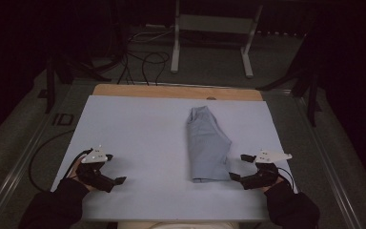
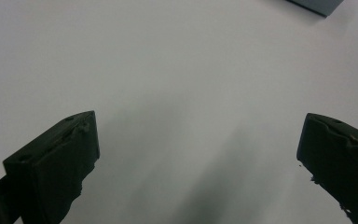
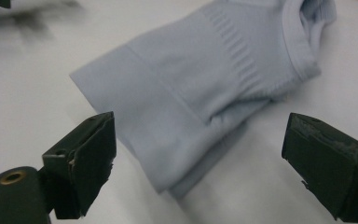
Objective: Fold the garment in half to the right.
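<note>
Near the table's front edge, the left gripper (image 1: pixel 115 168) and right gripper (image 1: pixel 238 166) both gape wide, holding nothing. Just beside the right one lies a pale blue folded garment (image 1: pixel 207 143), ribbed collar at its far end, on the white table cover (image 1: pixel 138 129).

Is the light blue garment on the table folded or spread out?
Folded: the light blue garment lies as a narrow stack, layered edges showing in the right gripper view.

White sheet (image 1: pixel 138 138) covers table; cables (image 1: pixel 145 59) (tangled) on floor beyond.

one folded garment (image 1: pixel 207 145), two grippers, one table (image 1: pixel 133 138).
</note>
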